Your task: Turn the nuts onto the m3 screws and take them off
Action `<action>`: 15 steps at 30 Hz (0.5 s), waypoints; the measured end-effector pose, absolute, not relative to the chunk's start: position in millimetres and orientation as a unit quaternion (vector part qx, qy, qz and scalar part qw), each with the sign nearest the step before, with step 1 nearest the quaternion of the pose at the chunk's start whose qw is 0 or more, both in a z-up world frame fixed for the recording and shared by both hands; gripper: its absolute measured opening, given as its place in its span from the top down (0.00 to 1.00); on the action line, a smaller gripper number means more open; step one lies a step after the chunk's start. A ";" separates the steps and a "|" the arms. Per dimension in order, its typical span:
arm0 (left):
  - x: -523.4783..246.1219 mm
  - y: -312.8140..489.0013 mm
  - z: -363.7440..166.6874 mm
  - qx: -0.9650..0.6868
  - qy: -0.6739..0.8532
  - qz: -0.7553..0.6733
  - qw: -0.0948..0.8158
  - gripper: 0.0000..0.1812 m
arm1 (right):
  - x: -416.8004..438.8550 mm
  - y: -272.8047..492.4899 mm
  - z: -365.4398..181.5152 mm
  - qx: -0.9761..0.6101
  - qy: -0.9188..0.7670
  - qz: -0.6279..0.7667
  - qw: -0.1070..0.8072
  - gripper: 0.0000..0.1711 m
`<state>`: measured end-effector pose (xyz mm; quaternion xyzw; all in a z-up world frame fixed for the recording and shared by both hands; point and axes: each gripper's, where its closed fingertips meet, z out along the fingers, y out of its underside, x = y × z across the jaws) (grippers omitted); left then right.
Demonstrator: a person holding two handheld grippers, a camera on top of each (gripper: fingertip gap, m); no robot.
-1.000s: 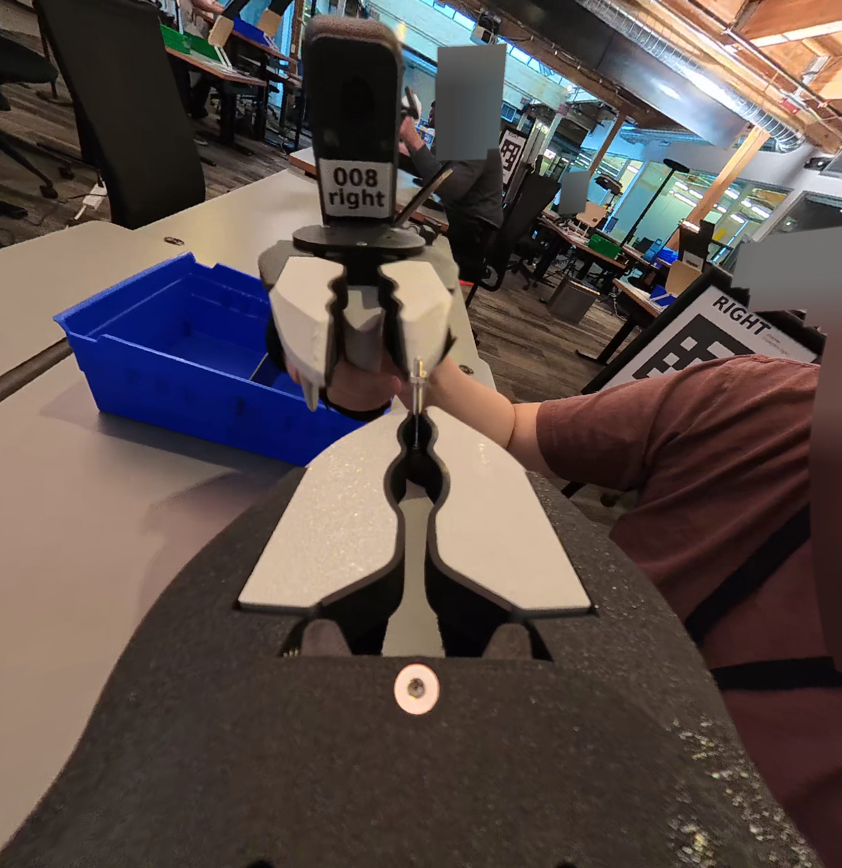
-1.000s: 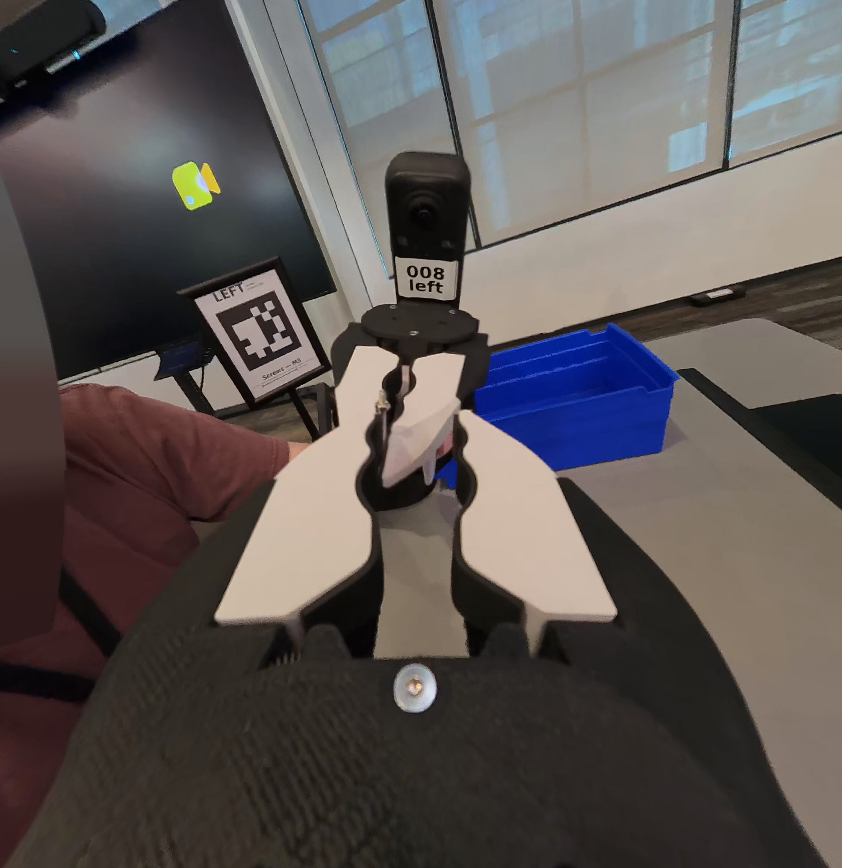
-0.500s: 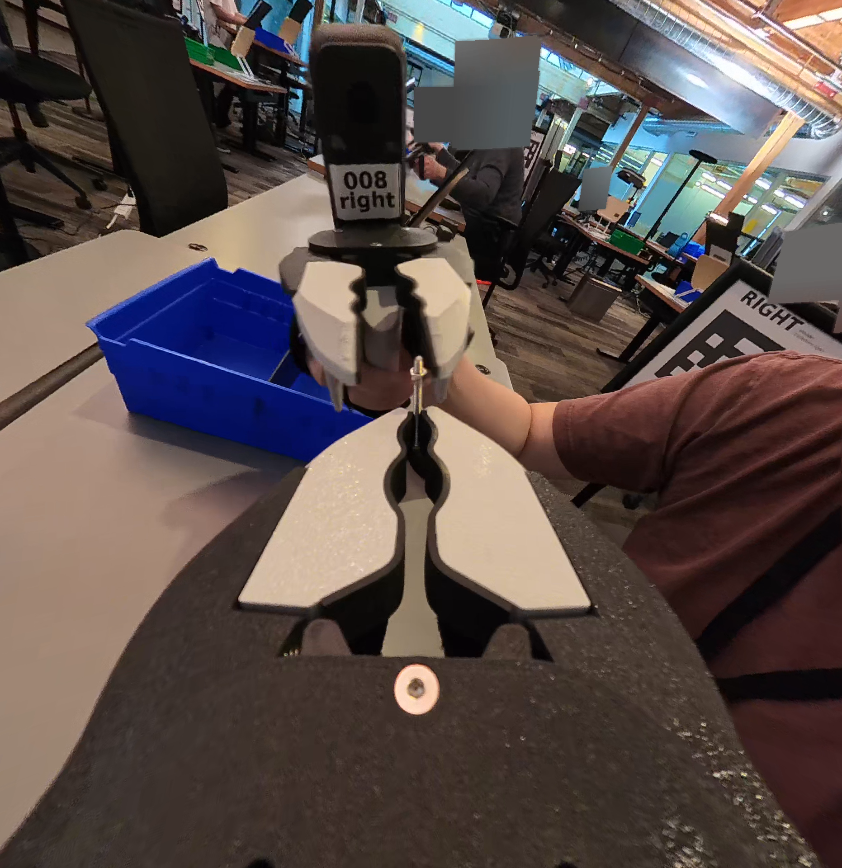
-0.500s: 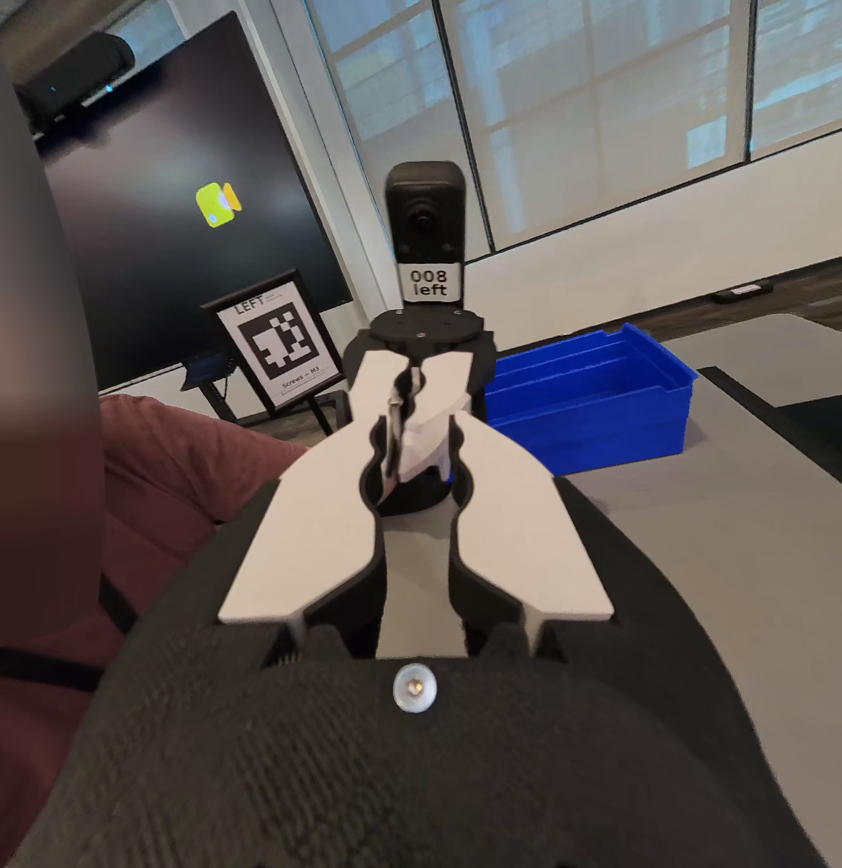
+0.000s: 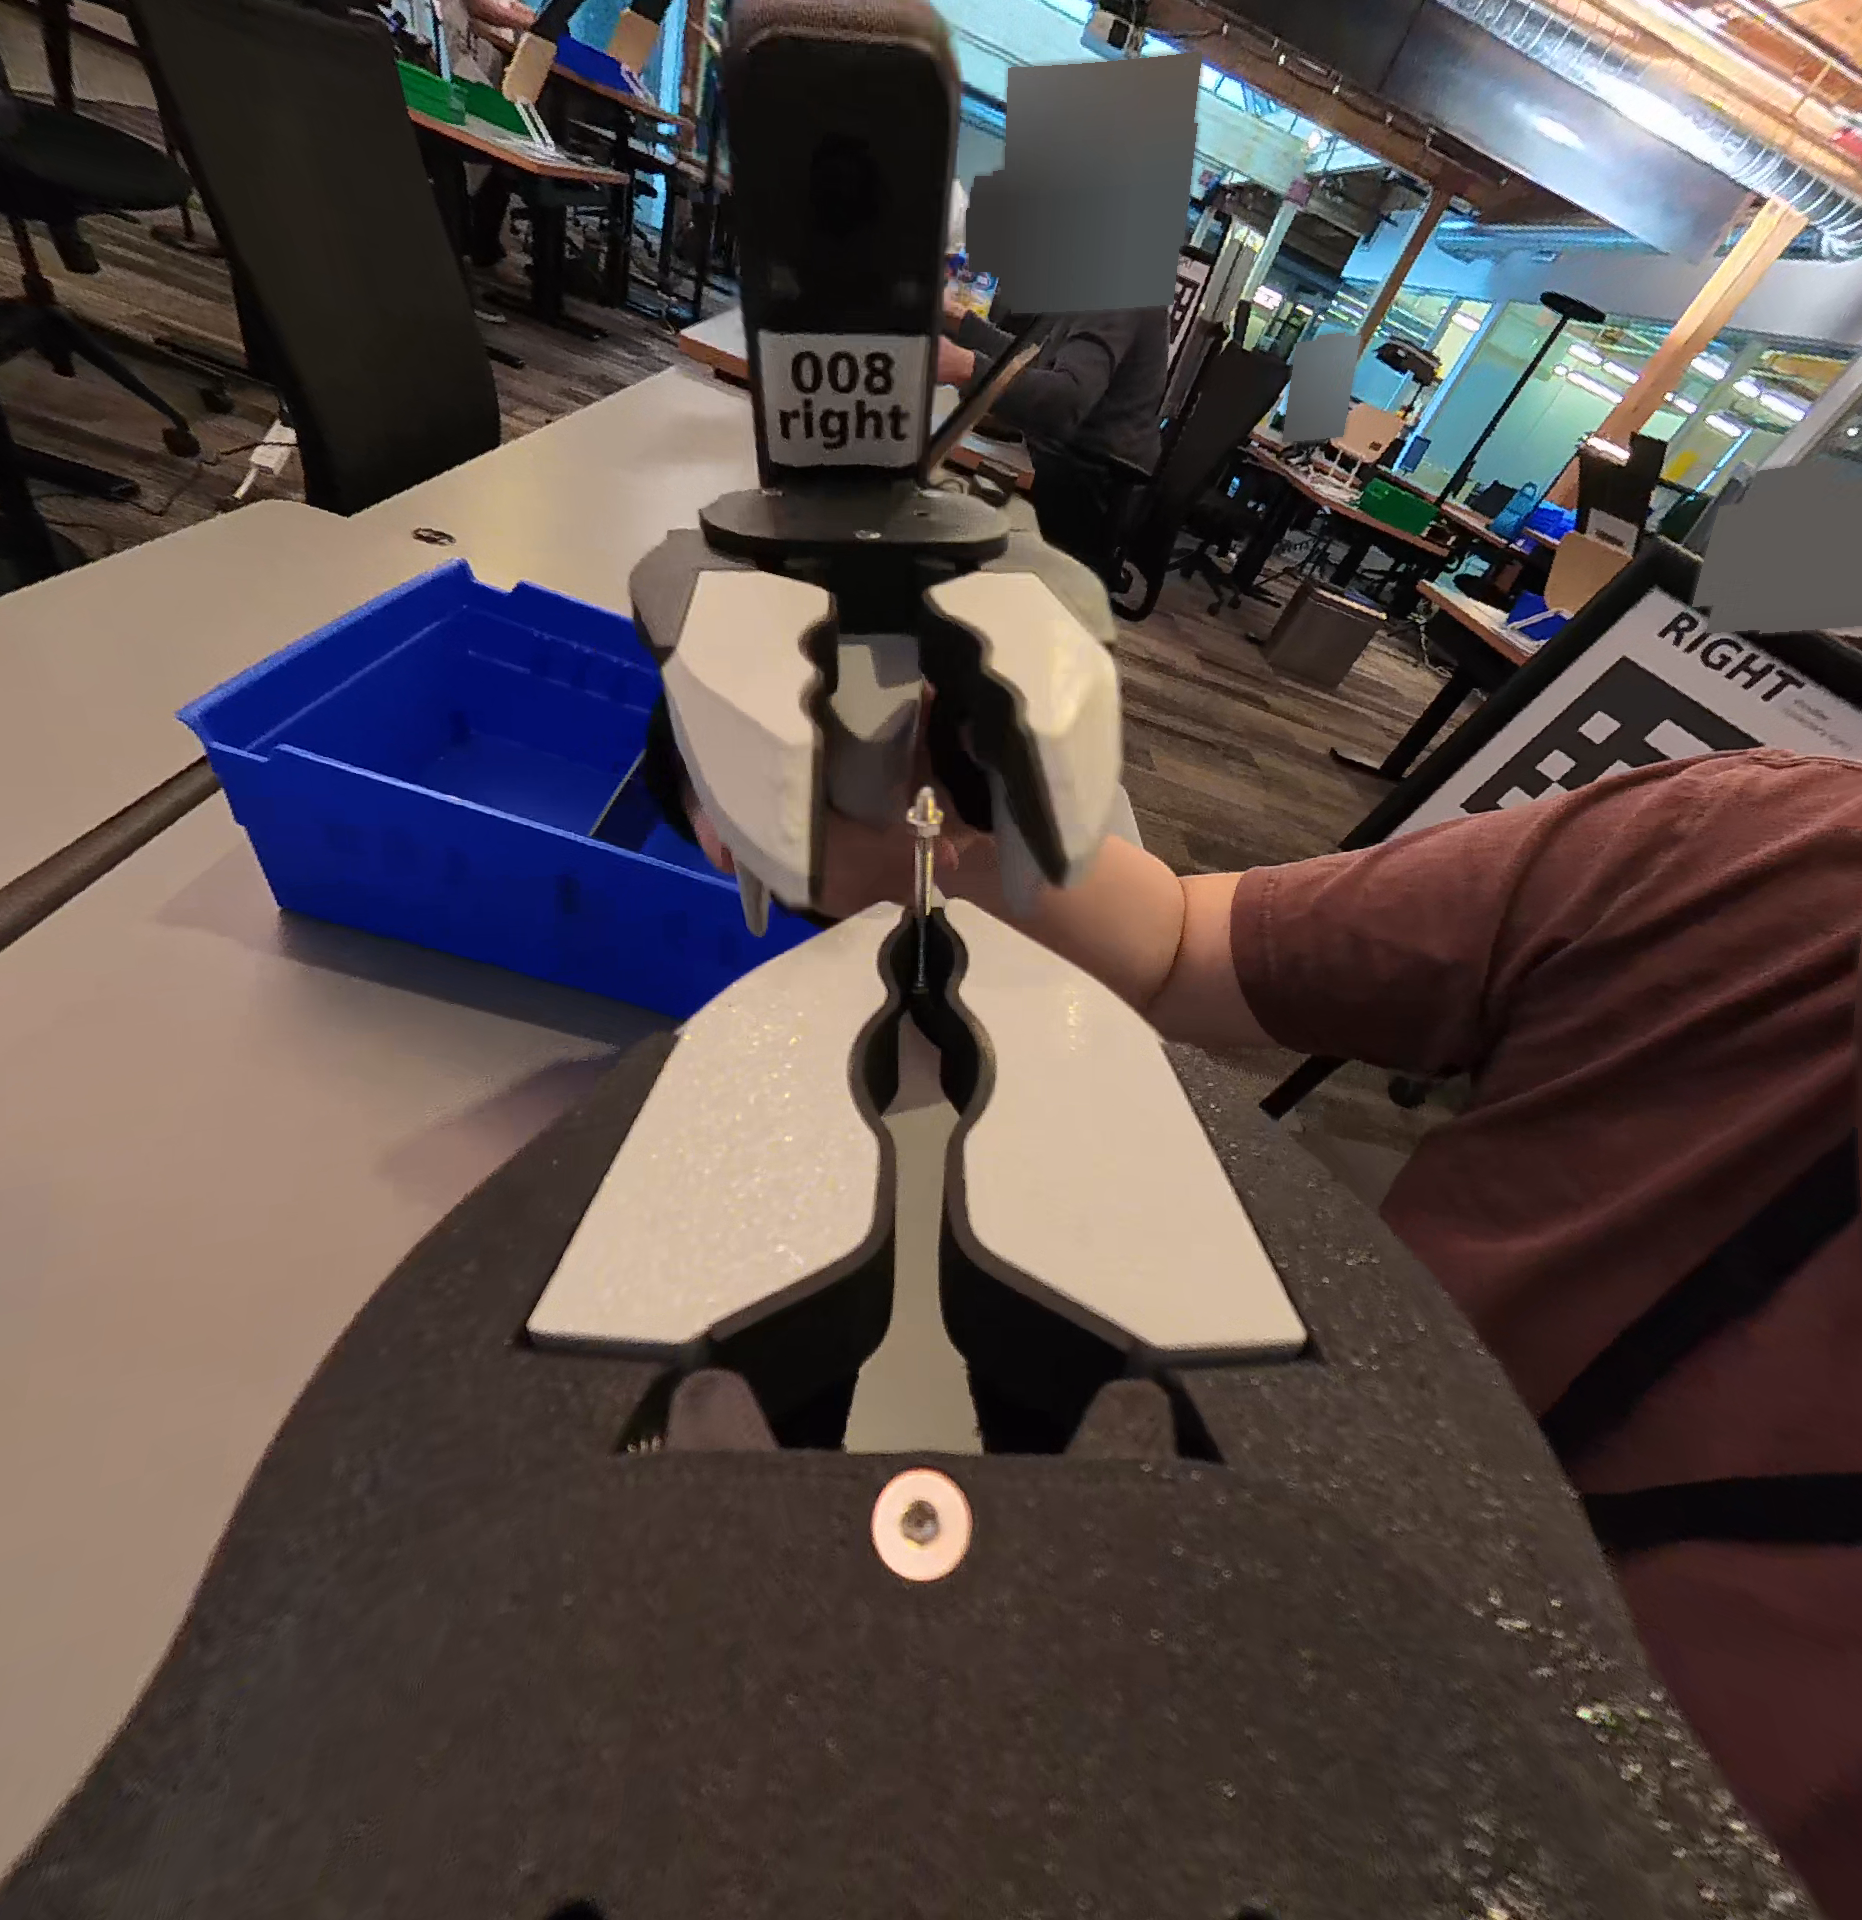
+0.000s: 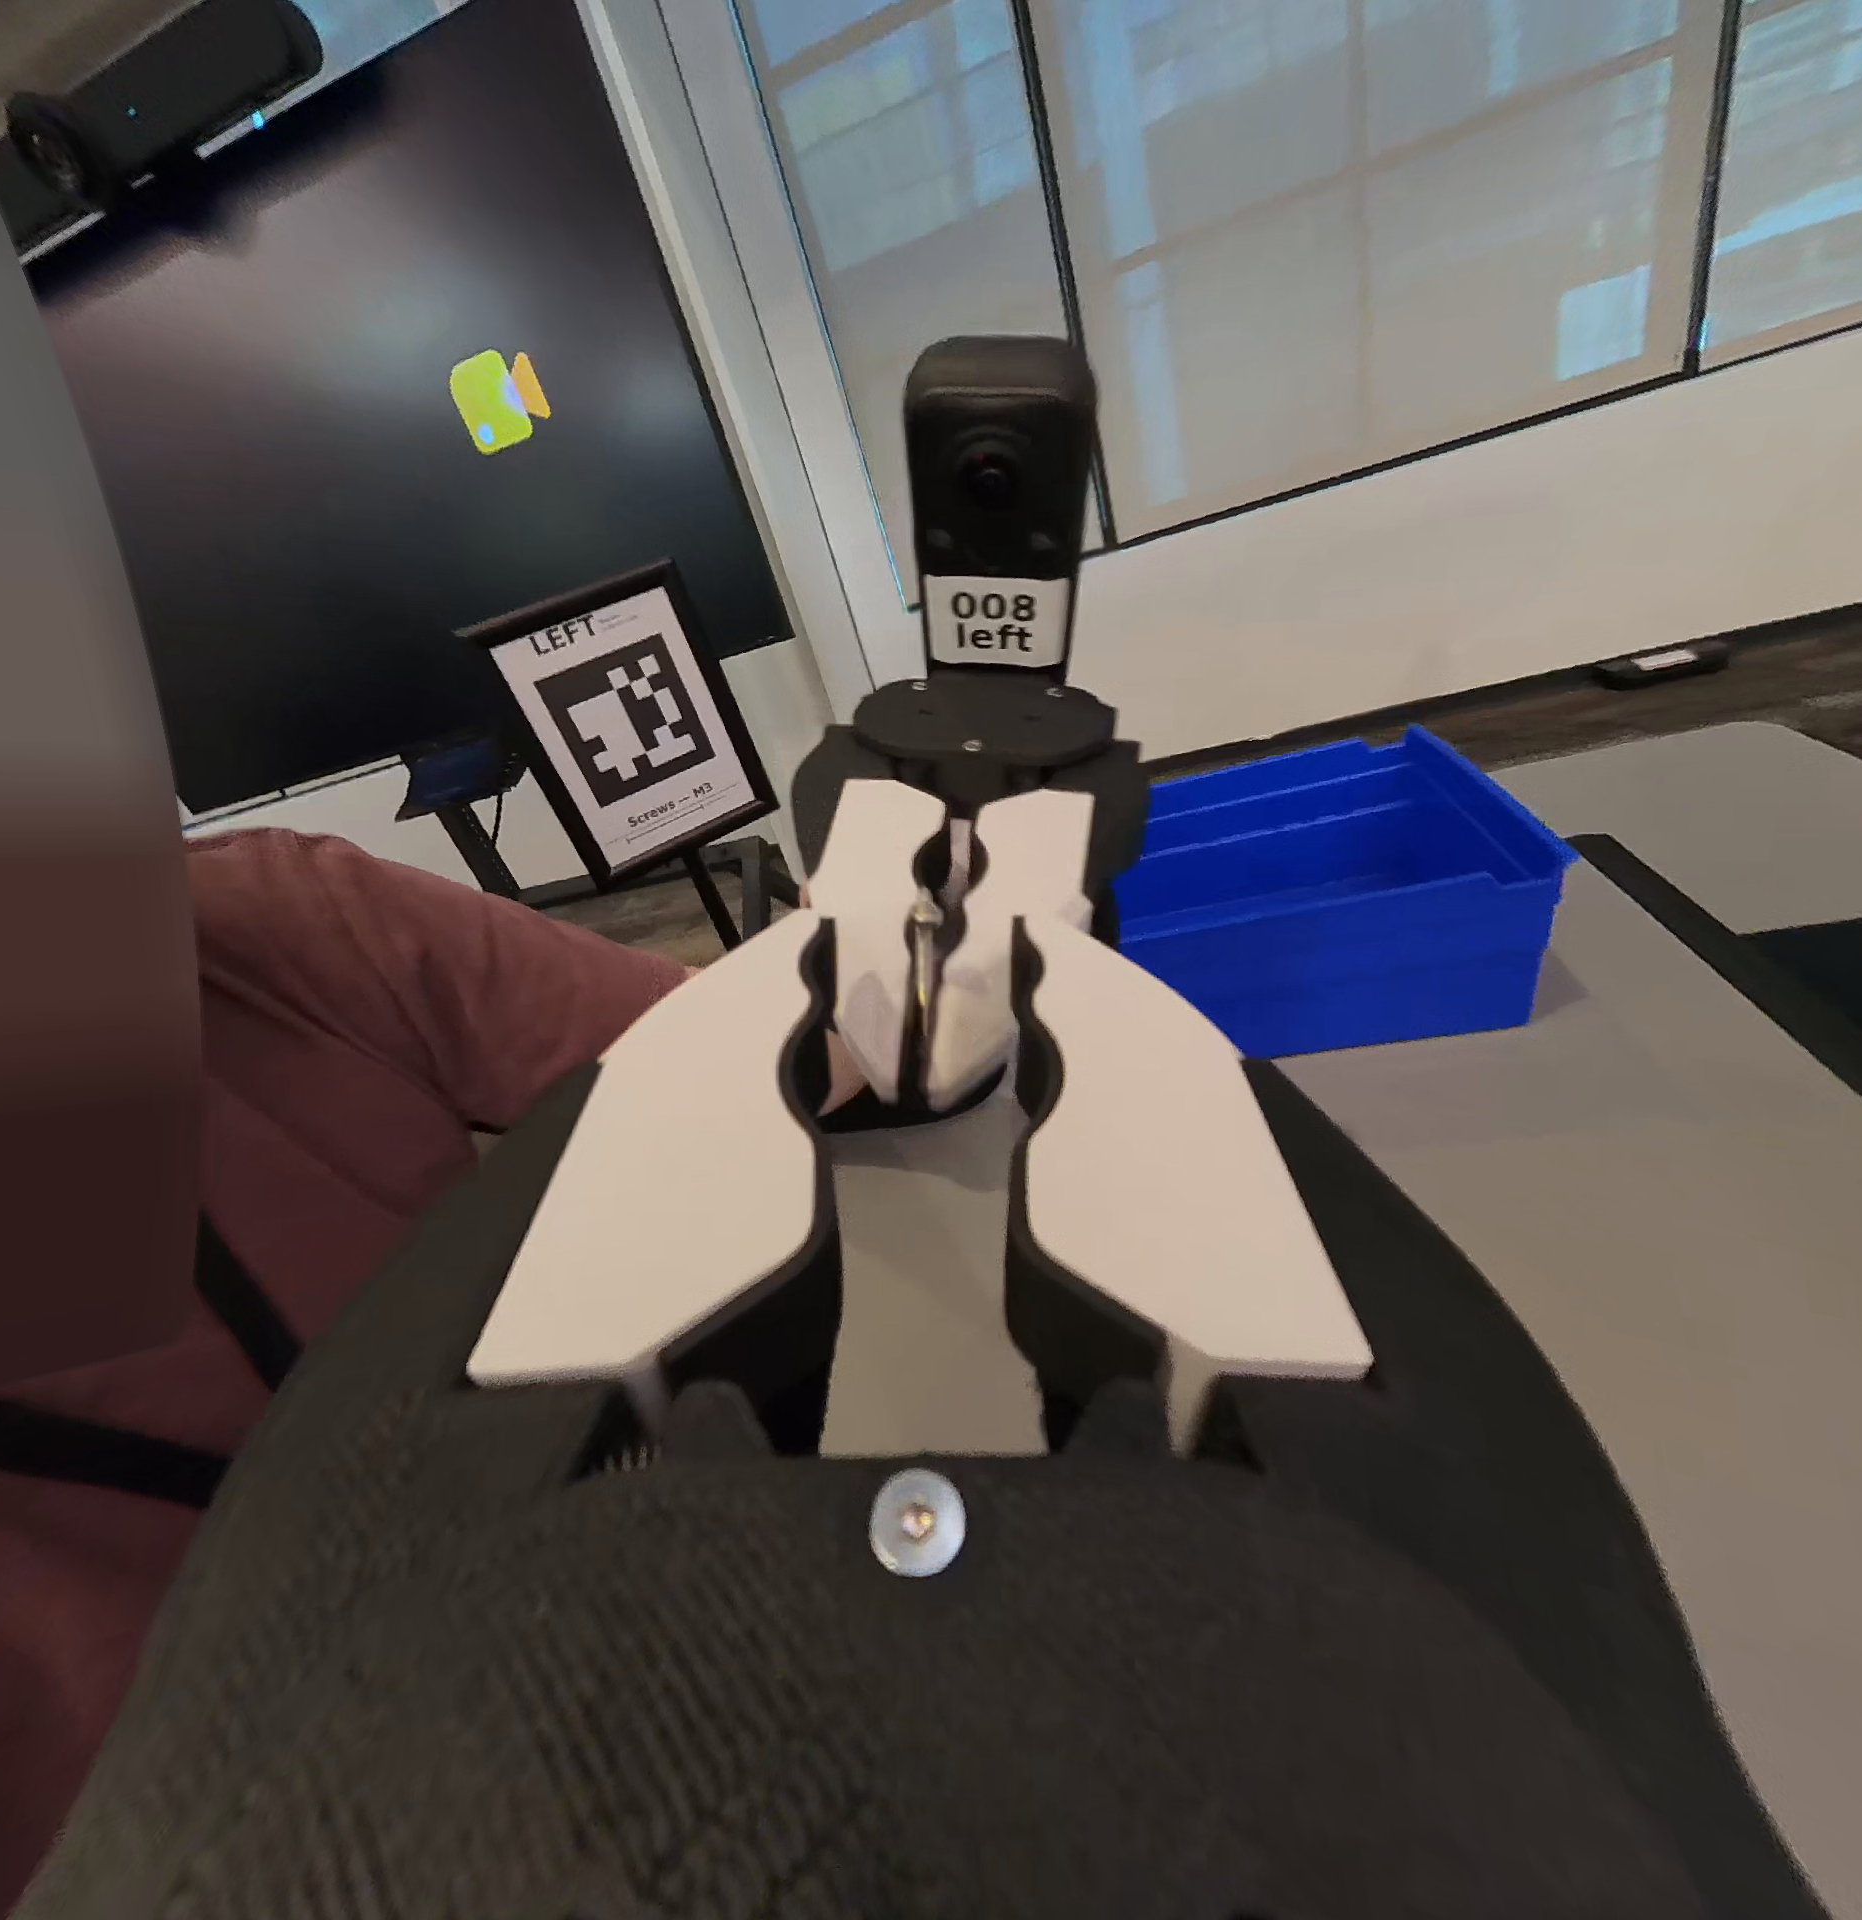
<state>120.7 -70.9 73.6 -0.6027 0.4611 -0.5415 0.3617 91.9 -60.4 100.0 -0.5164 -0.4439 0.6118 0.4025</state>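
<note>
the left gripper [image 5: 922, 925] is clenched on the shank of an m3 screw [image 5: 923, 862], which stands upright out of its fingertips, held in the air above the grey desk [image 5: 231, 1091]. a small nut [image 5: 924, 816] sits at the screw's top end. the right gripper [image 6: 925, 940] faces it head-on with its fingers [image 5: 745, 748] parted, one on each side of the nut and not touching it. behind both grippers a blue bin [image 5: 439, 748] rests on the desk near its far edge. the person's maroon sleeve [image 5: 1529, 914] shows beside the grippers.
</note>
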 end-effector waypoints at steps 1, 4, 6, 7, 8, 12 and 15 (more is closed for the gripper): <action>122.7 -72.6 72.8 -0.601 0.463 -0.543 0.359 0.99 | 86.3 -63.7 98.9 -0.517 -0.448 0.605 0.407 0.80; 126.2 -78.9 73.0 -0.595 0.470 -0.549 0.352 0.99 | 80.5 -58.7 94.4 -0.532 -0.445 0.581 0.426 0.80; 124.1 -76.2 75.3 -0.597 0.465 -0.545 0.362 0.99 | 89.9 -53.0 95.6 -0.530 -0.440 0.593 0.418 0.80; 122.0 -74.1 76.8 -0.597 0.461 -0.545 0.366 0.99 | 96.0 -49.7 98.3 -0.527 -0.430 0.605 0.414 0.80; 120.2 -73.4 77.9 -0.596 0.460 -0.547 0.365 0.99 | 101.1 -47.2 100.9 -0.525 -0.422 0.614 0.411 0.83; 120.6 -72.1 76.3 -0.599 0.460 -0.544 0.365 0.99 | 96.6 -56.4 101.5 -0.520 -0.441 0.605 0.412 0.82; 125.4 -76.4 73.6 -0.596 0.468 -0.544 0.360 0.99 | 84.0 -62.7 100.7 -0.519 -0.445 0.594 0.424 0.80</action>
